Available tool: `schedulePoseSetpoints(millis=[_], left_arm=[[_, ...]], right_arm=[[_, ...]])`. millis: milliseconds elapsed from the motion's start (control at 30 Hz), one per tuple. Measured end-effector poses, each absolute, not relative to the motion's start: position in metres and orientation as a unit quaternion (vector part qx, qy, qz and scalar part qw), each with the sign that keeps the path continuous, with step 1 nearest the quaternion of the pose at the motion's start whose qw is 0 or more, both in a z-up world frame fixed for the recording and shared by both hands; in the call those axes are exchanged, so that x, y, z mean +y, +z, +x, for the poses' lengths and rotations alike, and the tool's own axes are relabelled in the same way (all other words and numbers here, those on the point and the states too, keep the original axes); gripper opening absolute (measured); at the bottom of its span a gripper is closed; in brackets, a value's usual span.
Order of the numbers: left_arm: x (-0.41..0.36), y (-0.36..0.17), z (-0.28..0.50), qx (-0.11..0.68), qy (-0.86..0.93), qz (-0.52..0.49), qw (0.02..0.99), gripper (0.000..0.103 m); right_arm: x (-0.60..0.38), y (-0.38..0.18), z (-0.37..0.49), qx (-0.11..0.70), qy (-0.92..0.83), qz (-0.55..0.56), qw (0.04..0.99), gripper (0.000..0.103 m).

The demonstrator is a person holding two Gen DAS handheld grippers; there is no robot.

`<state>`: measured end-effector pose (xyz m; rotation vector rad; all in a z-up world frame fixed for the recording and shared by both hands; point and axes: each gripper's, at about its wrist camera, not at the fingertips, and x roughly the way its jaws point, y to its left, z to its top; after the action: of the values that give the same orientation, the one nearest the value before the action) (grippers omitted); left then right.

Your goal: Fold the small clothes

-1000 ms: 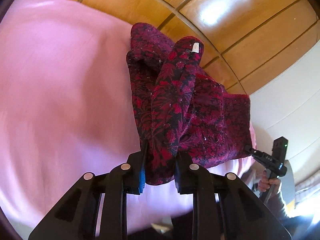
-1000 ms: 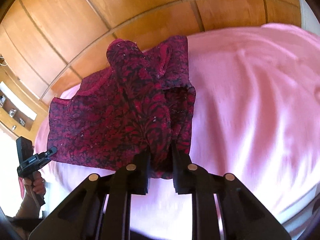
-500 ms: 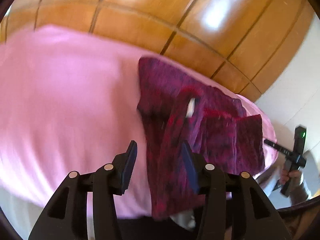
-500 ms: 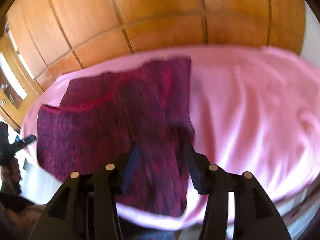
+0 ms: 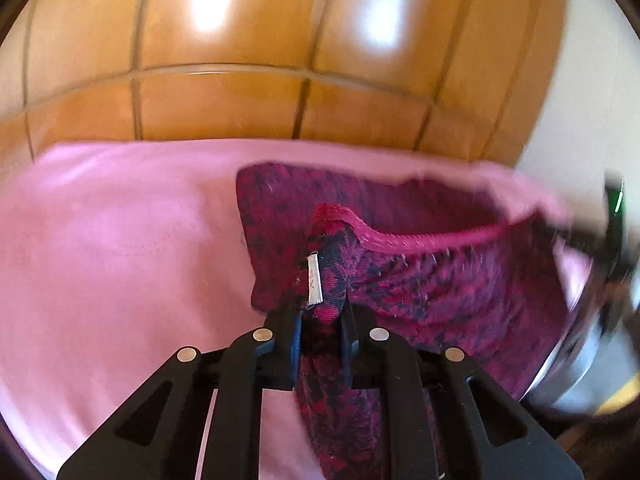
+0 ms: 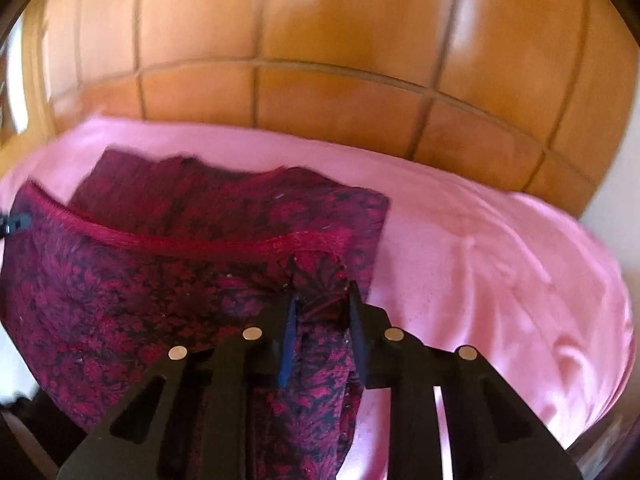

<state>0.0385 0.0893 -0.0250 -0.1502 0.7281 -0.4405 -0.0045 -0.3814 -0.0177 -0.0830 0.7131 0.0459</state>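
Note:
A dark red and black patterned garment (image 5: pixel 440 280) lies partly on a pink sheet (image 5: pixel 120 260), its near part lifted. My left gripper (image 5: pixel 320 320) is shut on a bunched corner of it that bears a white label (image 5: pixel 315 280). In the right wrist view the same garment (image 6: pixel 120 292) spreads to the left, with a red hem band (image 6: pixel 160 240) across it. My right gripper (image 6: pixel 322 304) is shut on the other bunched corner. Cloth hangs down between both pairs of fingers.
The pink sheet (image 6: pixel 500 260) covers a bed. A wooden panelled headboard (image 5: pixel 240 100) stands right behind it, also in the right wrist view (image 6: pixel 320 100). A white wall (image 5: pixel 580 120) is at the right. The other gripper (image 5: pixel 612 232) shows blurred at the right edge.
Both grippers opened half a second ago with the garment lying flat. Both are now shut again on its near corners, lower and closer to the bed.

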Motion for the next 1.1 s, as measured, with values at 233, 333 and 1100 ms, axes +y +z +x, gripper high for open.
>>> schedulePoseSetpoints(millis=[233,333,1100], left_arm=[[0.074,-0.066,0.079,0.407,-0.184,-0.072,0.892,0.016],[0.076,-0.061,0.076,0.398,-0.186,-0.069,0.896,0.031],[0.065,-0.012,0.026,0.310,-0.185,-0.015,0.932,0.014]], right_arm=[[-0.389,-0.059,0.025,0.384,0.007,-0.007,0.923,0.025],[-0.393,-0.058,0.022,0.376,-0.009,-0.003,0.927,0.044],[-0.367,0.001,-0.029,0.330,0.032,0.010,0.943,0.017]])
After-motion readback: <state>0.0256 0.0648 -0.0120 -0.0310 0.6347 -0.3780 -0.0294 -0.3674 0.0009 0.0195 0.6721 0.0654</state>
